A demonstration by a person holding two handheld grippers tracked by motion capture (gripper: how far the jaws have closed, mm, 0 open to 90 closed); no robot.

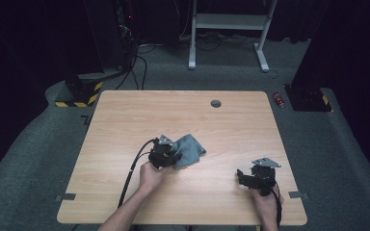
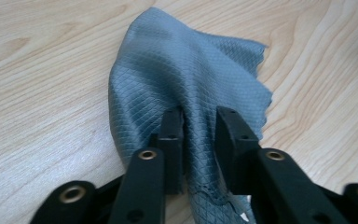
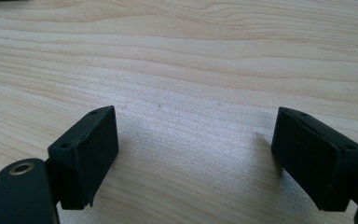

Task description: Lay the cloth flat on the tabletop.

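Note:
A grey quilted cloth [image 1: 190, 150] lies crumpled near the middle of the wooden table [image 1: 183, 115]. My left gripper [image 1: 173, 156] is at the cloth's near-left edge, low over the table. In the left gripper view a raised fold of the cloth [image 2: 177, 70] stands between the two black jaws of the left gripper [image 2: 199, 114], which are a little apart and loose around it. My right gripper [image 1: 243, 175] rests near the table's front right, away from the cloth. Its jaws stand wide apart in the right gripper view, where the right gripper [image 3: 196, 121] has only bare wood between them.
A round cable hole [image 1: 216, 103] sits near the table's far edge. On the floor beyond stand a white desk frame [image 1: 229, 21], a black-and-yellow striped block [image 1: 79, 94] at the left and a small red object [image 1: 279, 99] at the right.

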